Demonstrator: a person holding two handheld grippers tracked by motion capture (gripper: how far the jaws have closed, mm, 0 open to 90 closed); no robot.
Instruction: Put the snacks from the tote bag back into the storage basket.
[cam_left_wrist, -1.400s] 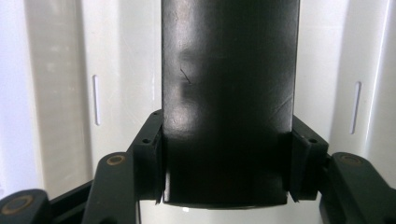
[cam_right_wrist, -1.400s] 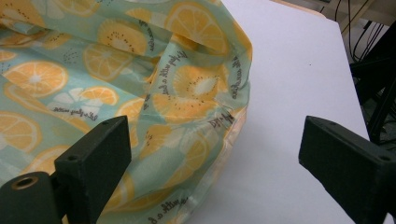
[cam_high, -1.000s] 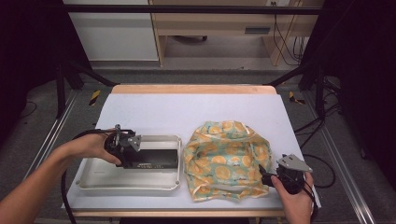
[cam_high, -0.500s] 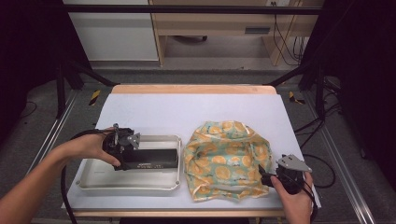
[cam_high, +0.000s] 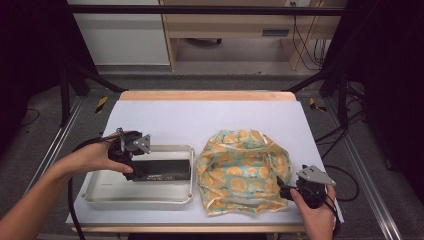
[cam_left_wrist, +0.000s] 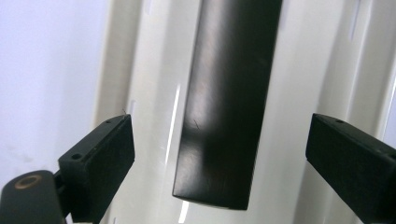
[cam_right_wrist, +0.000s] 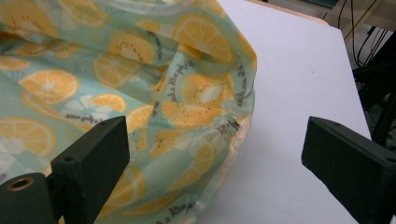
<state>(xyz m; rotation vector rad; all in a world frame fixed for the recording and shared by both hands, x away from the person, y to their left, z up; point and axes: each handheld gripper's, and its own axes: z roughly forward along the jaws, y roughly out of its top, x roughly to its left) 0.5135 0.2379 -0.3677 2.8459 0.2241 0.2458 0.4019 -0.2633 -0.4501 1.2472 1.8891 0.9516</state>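
A long black bar (cam_high: 167, 170) (cam_left_wrist: 229, 93) lies in a shallow white tray (cam_high: 105, 194) (cam_left_wrist: 154, 70) at the front left of the table. My left gripper (cam_high: 134, 167) (cam_left_wrist: 219, 128) hovers over the bar's left end, pointing down. Its jaws have just been opening, and the bar lies beneath the gap between them, untouched by either pad. A crumpled cloth (cam_high: 240, 170) (cam_right_wrist: 140, 70) printed with orange slices on pale green sits to the right of the tray. My right gripper (cam_high: 283, 187) (cam_right_wrist: 215, 133) stands open at the cloth's front right edge, with a fold of cloth near its left jaw.
The white table top (cam_high: 200, 120) is bare behind the tray and the cloth. A wooden strip (cam_high: 205, 95) runs along its far edge. Cables (cam_high: 345, 175) trail off the table's right side, and metal rails flank it.
My left gripper has opened off the black bar and risen a little above the tray, leaving the bar lying there. The right gripper and the cloth have not moved.
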